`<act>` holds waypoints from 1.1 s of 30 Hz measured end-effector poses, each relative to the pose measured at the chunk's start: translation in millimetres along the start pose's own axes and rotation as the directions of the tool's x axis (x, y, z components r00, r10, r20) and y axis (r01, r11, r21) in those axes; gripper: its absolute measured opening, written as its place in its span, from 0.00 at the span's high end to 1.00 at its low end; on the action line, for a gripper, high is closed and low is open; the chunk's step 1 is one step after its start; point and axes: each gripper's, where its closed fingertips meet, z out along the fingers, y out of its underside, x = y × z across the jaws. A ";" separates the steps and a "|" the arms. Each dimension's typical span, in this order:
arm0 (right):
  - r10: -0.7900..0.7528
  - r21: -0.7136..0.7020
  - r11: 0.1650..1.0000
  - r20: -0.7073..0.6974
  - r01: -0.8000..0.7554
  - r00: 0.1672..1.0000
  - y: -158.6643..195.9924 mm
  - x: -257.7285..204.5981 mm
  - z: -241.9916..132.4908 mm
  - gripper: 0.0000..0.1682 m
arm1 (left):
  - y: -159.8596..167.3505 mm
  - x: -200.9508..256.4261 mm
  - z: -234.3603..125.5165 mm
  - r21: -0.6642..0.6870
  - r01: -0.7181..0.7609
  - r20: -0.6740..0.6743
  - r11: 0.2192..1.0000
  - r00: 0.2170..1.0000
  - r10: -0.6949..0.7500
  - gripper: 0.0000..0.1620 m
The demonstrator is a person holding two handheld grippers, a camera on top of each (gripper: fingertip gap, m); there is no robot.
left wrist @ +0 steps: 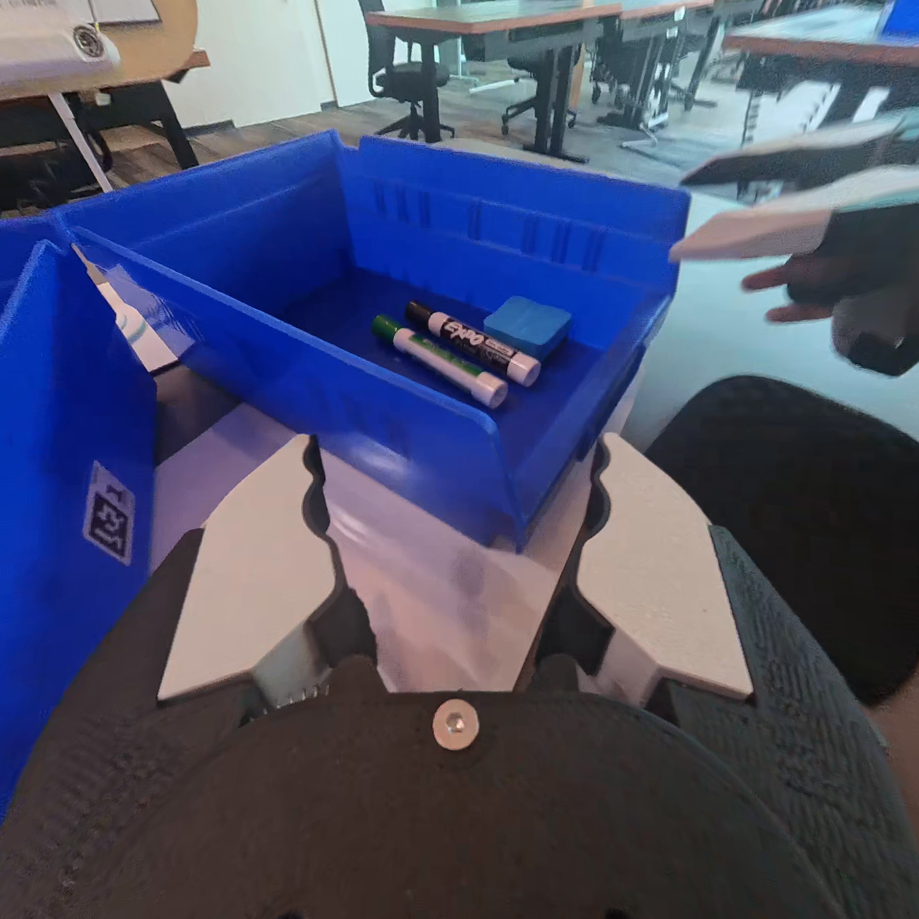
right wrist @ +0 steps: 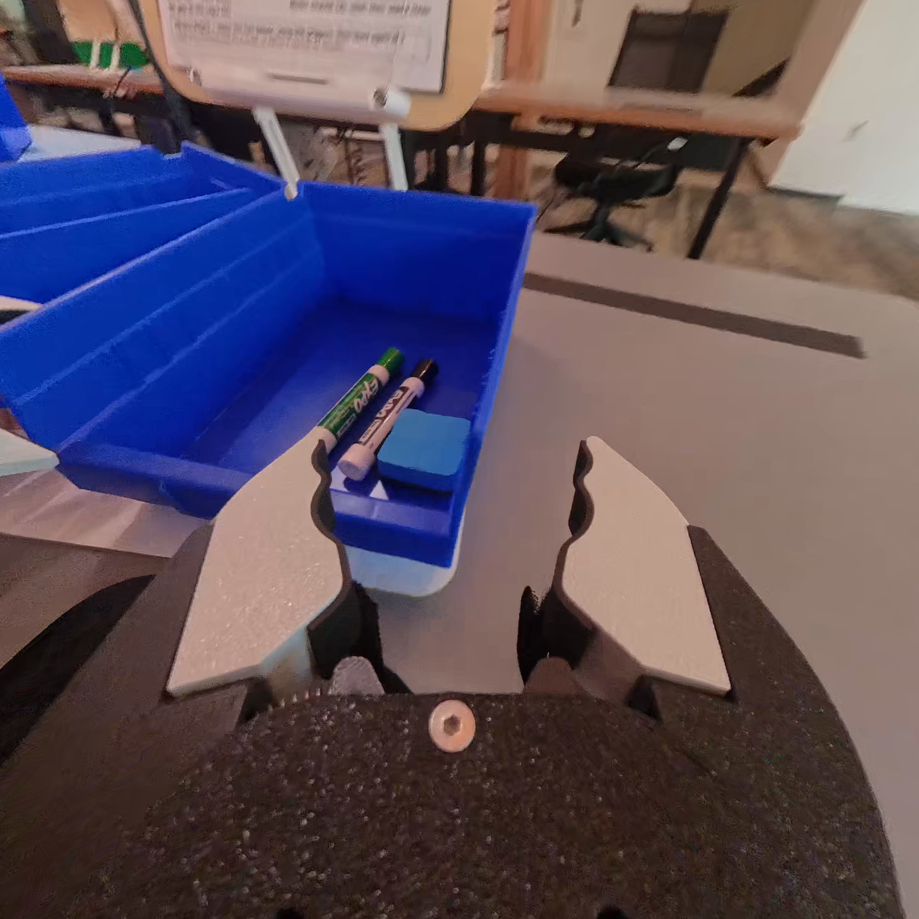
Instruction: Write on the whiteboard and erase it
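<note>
A blue bin [left wrist: 278, 233] [right wrist: 164, 318] holds a green marker [left wrist: 440, 360] [right wrist: 358, 393], a black marker [left wrist: 472, 343] [right wrist: 393, 417] and a blue eraser [left wrist: 527, 325] [right wrist: 422, 450], lying side by side on its floor. My left gripper [left wrist: 455, 447] is open and empty, just short of the bin's near corner. My right gripper [right wrist: 452, 447] is open and empty, over the bin's near end close to the eraser. It also shows blurred at the right of the left wrist view [left wrist: 776, 209]. A small whiteboard on a stand [right wrist: 303, 45] stands behind the bin.
A second blue bin [left wrist: 64, 447] with a sticker stands at the left. The bins rest on a white table [right wrist: 696, 447] with a dark strip [right wrist: 696, 313]. A black chair back [left wrist: 795, 522] is at the right. Desks and office chairs [left wrist: 413, 74] stand behind.
</note>
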 end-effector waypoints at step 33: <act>-0.405 -0.189 0.913 -0.318 0.362 0.857 -78.0 -78.0 -38.2 0.93 | -72.6 -56.2 -71.2 -0.026 -0.205 0.231 0.979 0.951 0.205 0.88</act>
